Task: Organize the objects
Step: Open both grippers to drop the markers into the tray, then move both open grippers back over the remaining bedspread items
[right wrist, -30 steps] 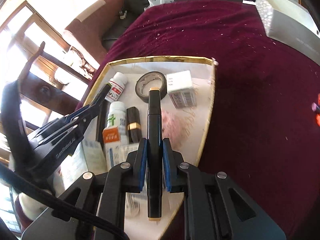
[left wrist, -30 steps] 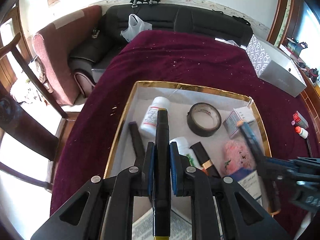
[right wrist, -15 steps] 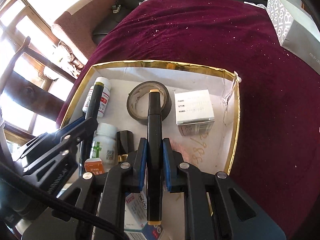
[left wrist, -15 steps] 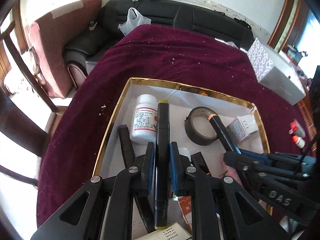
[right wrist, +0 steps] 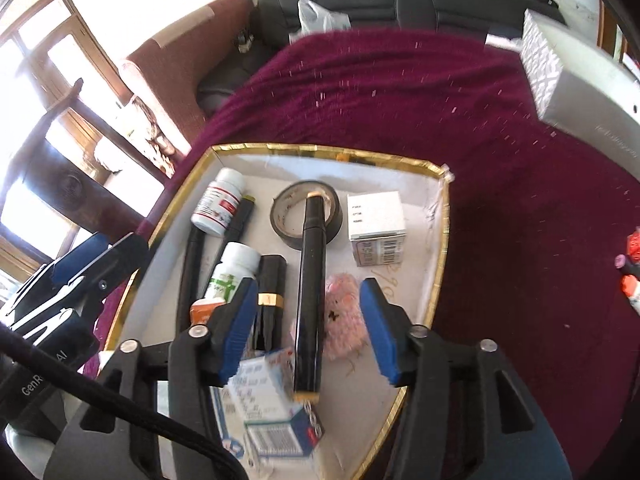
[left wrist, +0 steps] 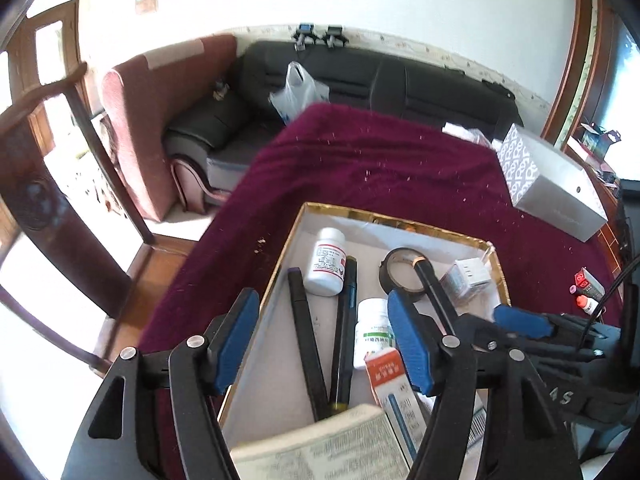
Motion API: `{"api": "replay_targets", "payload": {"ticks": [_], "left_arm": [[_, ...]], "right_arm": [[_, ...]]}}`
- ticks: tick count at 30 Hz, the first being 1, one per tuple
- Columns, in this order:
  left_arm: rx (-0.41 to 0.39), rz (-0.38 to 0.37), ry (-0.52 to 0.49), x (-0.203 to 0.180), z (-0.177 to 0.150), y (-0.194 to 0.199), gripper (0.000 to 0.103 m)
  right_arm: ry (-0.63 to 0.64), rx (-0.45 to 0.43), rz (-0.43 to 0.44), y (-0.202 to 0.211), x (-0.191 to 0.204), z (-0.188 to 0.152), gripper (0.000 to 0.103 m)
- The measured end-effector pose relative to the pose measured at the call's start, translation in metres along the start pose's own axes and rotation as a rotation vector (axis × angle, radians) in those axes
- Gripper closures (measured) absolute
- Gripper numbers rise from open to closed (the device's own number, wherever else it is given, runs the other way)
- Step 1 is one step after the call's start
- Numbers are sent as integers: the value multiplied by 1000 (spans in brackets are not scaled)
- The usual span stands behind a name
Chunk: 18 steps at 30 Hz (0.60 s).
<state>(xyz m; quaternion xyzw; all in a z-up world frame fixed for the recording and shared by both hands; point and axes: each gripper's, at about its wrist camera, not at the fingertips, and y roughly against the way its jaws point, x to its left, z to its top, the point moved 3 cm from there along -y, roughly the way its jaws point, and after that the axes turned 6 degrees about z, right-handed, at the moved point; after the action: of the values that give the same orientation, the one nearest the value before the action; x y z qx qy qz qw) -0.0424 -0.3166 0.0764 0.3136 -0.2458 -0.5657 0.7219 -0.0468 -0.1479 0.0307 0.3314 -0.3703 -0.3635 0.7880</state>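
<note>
Gold-rimmed tray (right wrist: 437, 264) at frame centre on the maroon cloth (right wrist: 500, 168), crowded: black marker (right wrist: 310, 292) lies free from tape roll (right wrist: 306, 220) toward lower centre, between lipstick (right wrist: 270, 300) and pink plush (right wrist: 346, 316). Right gripper (right wrist: 308, 336) and left gripper (left wrist: 324, 340) both spread wide, empty. Bare cloth fills upper frame; grey box (right wrist: 580, 80) upper right

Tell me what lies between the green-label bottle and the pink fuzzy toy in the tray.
In the right wrist view, the black tube with a gold band and a long black marker lie between the green-label bottle and the pink fuzzy toy.
</note>
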Motion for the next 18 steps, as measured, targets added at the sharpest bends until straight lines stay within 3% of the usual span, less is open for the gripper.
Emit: {"api": "replay_targets", "payload": {"ticks": [6,18], "left_arm": [[-105,74,-21,-8,-10,43,39],[-216,105,-122,-59,-30,105,36]], "right_arm": [[6,-107,-17,48,-4,-14,37],[-2,-210,-62,108,-35,-52,31]]}}
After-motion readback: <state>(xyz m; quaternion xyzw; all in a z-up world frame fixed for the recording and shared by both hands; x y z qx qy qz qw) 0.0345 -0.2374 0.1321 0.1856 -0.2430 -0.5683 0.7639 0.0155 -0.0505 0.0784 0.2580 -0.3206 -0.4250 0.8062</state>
